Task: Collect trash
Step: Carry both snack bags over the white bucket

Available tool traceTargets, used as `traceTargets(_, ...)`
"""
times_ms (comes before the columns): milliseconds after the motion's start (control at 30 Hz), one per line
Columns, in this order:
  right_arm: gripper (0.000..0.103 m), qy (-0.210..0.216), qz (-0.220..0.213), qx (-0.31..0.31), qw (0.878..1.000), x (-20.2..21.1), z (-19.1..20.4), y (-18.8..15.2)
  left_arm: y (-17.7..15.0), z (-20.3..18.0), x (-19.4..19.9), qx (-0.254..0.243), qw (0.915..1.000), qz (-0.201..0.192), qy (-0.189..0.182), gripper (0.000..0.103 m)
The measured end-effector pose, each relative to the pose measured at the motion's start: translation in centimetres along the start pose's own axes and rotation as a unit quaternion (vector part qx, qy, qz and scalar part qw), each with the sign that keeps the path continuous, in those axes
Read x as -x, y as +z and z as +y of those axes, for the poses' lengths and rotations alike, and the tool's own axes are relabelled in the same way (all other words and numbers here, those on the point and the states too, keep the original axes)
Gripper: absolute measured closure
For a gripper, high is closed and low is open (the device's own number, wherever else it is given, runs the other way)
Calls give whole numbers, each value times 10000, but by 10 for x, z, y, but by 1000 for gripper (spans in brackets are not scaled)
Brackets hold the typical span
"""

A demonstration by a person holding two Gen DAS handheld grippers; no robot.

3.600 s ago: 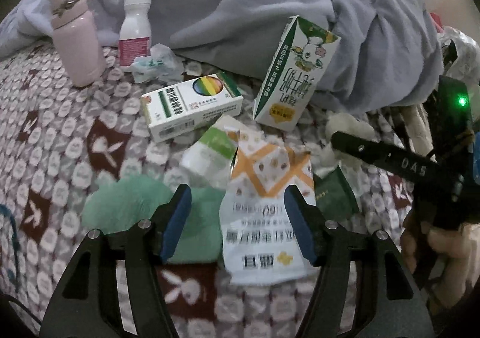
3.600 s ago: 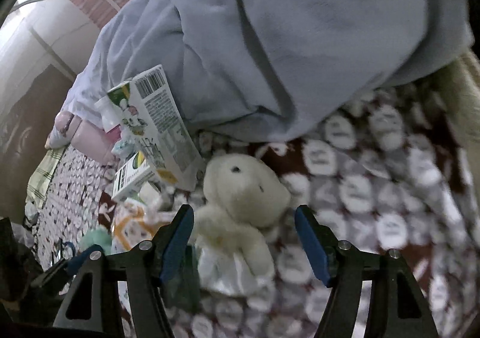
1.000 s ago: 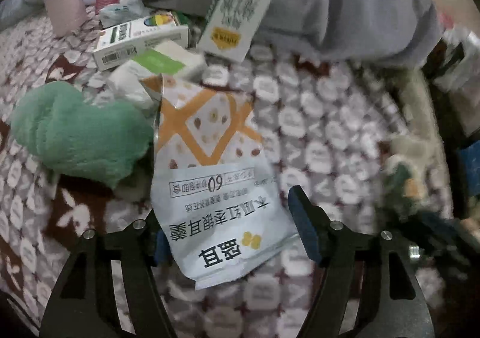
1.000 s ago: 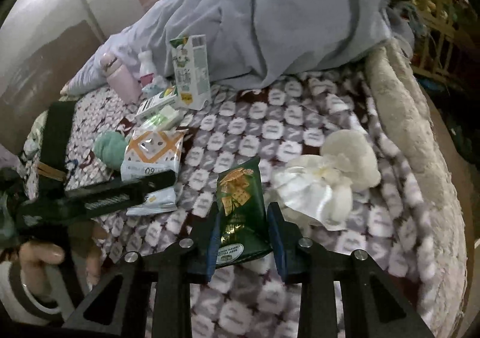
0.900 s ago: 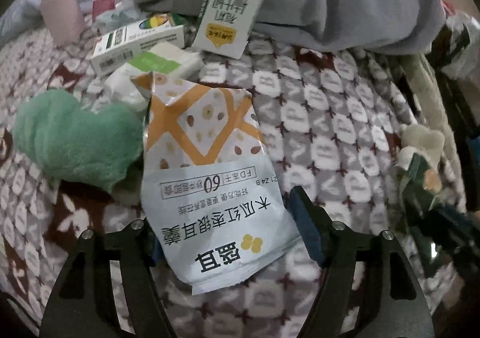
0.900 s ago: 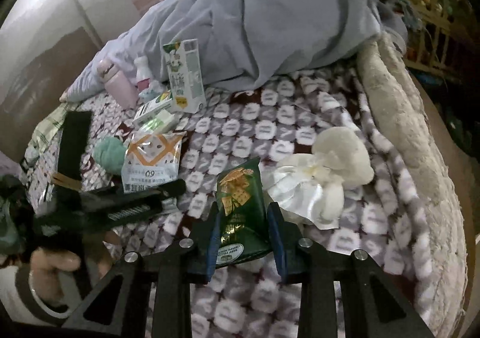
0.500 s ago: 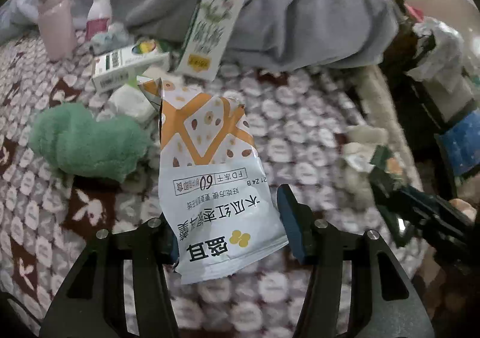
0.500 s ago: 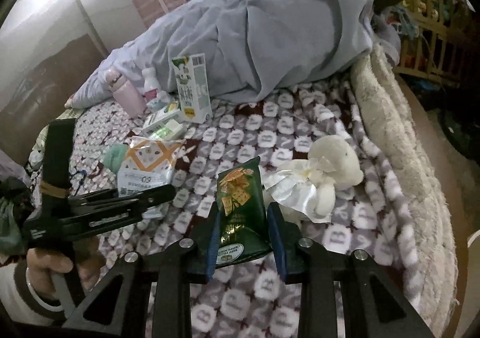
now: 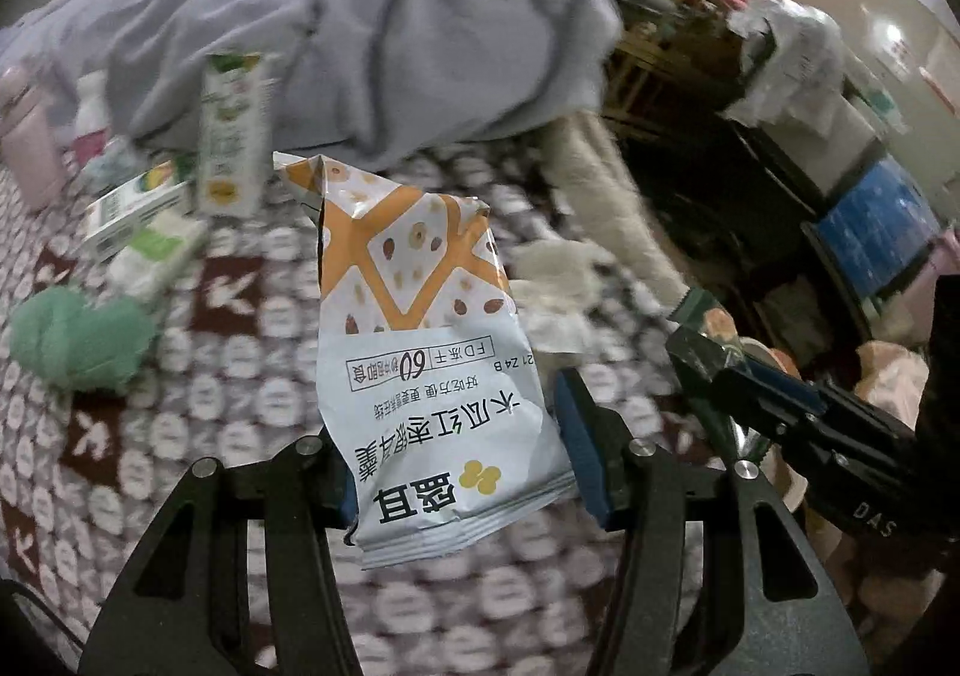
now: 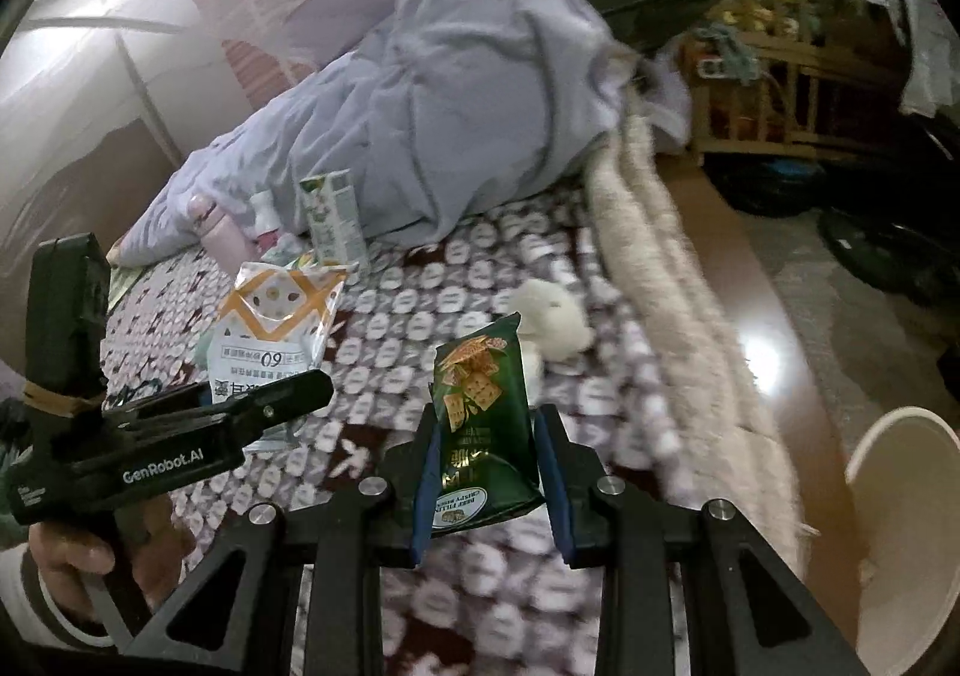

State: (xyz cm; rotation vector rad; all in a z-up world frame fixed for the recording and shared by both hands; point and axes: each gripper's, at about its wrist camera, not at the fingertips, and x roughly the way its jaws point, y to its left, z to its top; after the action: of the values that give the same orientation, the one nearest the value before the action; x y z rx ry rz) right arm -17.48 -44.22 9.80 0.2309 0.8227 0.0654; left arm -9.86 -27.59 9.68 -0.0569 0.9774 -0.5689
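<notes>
1. Blue-padded jaws of the left tool [image 9: 459, 460] are closed on the lower part of a white-and-orange snack bag [image 9: 420, 352], held up clear of the bed; the bag hides the left pad, so how firm the grip is cannot be told.
2. Pinched tight in the right tool [image 10: 486, 466] is a green cracker packet [image 10: 480, 412], upright and also lifted off the bed.
3. By my reading, two pieces of trash are picked up but not yet dropped anywhere; a white bin [image 10: 900, 508] stands on the floor at near right, beside the bed's edge, and looks the likely place for them.
4. Farther off on the patterned blanket [image 10: 420, 328] lie things still to sort: a crumpled white wrapper by a plush toy [image 10: 549, 319], and at far left a milk carton [image 9: 231, 136], a medicine box [image 9: 129, 208] and a green cloth [image 9: 72, 340].
5. Room to the right looks open: past the fluffy bed edge [image 10: 672, 316] there is bare floor near the bin, though the two tools are near each other.
</notes>
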Motion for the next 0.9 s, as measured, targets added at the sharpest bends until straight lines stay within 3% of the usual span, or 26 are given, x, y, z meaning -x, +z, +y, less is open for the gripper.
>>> traceTargets(333,74,-545,-238,-681,9959,46,-73,-17,-2,-85,-24,-722,9967,163,-336,50)
traceTargets(900,74,-1447,-356,-1741,9734,101,-188,-62,-11,-197,-63,-1583,9812,563,-951,50)
